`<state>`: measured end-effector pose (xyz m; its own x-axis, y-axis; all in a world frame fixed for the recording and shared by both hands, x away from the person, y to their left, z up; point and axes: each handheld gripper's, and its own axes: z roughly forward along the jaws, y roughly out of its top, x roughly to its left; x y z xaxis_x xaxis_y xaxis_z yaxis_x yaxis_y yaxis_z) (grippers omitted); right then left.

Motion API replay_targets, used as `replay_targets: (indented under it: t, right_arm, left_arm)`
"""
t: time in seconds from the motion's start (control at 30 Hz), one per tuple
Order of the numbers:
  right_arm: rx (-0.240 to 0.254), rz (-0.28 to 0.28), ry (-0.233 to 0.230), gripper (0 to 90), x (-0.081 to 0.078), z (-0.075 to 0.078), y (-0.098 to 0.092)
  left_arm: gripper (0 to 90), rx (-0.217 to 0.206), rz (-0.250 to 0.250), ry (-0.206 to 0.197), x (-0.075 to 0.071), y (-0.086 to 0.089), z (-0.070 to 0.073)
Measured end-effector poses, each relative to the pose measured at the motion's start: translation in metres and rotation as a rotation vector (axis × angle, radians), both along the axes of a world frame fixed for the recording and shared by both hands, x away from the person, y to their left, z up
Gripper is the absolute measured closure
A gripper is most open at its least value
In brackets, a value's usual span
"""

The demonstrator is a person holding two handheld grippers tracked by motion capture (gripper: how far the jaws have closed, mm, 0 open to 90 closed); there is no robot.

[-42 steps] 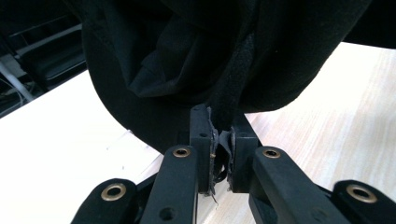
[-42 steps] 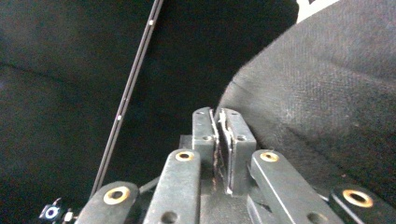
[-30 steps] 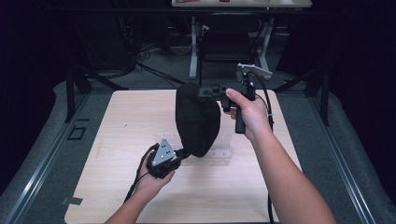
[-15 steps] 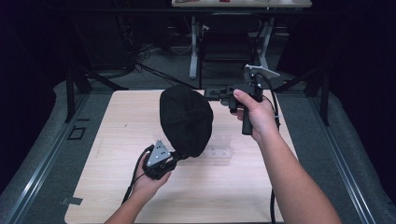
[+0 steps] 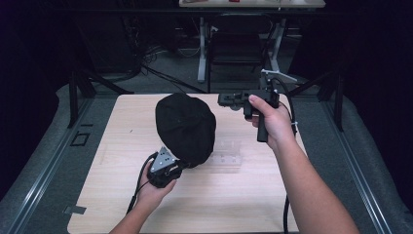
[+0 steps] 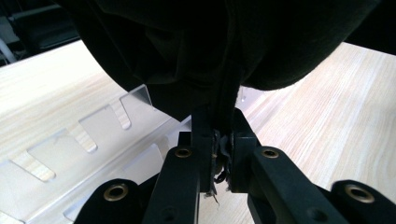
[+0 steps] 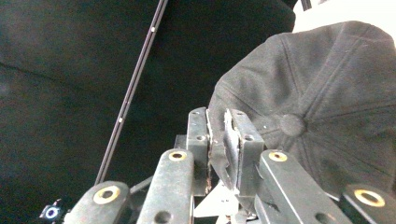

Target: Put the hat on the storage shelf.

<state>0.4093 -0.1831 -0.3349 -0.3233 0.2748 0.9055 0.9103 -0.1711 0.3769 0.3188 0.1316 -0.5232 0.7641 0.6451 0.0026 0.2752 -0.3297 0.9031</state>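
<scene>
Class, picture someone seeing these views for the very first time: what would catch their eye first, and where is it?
A black cap stands out, held up over the middle of the pale wooden table. The left hand-held gripper is clamped on the cap's lower edge near the front of the table. The right hand-held gripper is at the far right, apart from the cap in the high view. A clear slotted plastic piece lies on the table beneath the cap.
</scene>
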Motion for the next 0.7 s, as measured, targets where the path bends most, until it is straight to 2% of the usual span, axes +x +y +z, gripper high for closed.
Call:
replay_targets:
  t: [0.07,0.1,0.33,0.47,0.63,0.67,0.7]
  right_arm:
    - [0.004,-0.004,0.002,80.1,0.0,0.0,-0.001]
    - [0.004,0.001,0.002,80.1,-0.001,-0.001,-0.002]
    - [-0.005,-0.011,0.006,77.9,-0.002,-0.006,-0.005]
    - [-0.015,-0.02,0.004,75.9,-0.004,-0.008,-0.008]
    - [-0.016,-0.033,0.0,75.2,-0.006,-0.007,-0.012]
    - [-0.013,-0.034,-0.001,75.0,-0.006,-0.008,-0.013]
    - [-0.016,-0.034,-0.001,75.0,-0.007,-0.008,-0.013]
  left_arm:
    - [84.7,0.004,-0.001,0.013,0.0,0.001,-0.002]
    - [84.7,-0.011,0.003,0.008,0.001,0.001,-0.004]
    - [84.3,-0.047,0.008,0.04,0.003,0.01,-0.01]
    - [83.8,-0.085,0.025,0.051,0.003,0.014,-0.015]
    - [82.7,-0.113,0.045,0.054,0.001,0.015,-0.019]
    - [82.4,-0.112,0.068,0.048,0.0,0.015,-0.019]
    - [82.3,-0.11,0.068,0.044,0.0,0.015,-0.019]
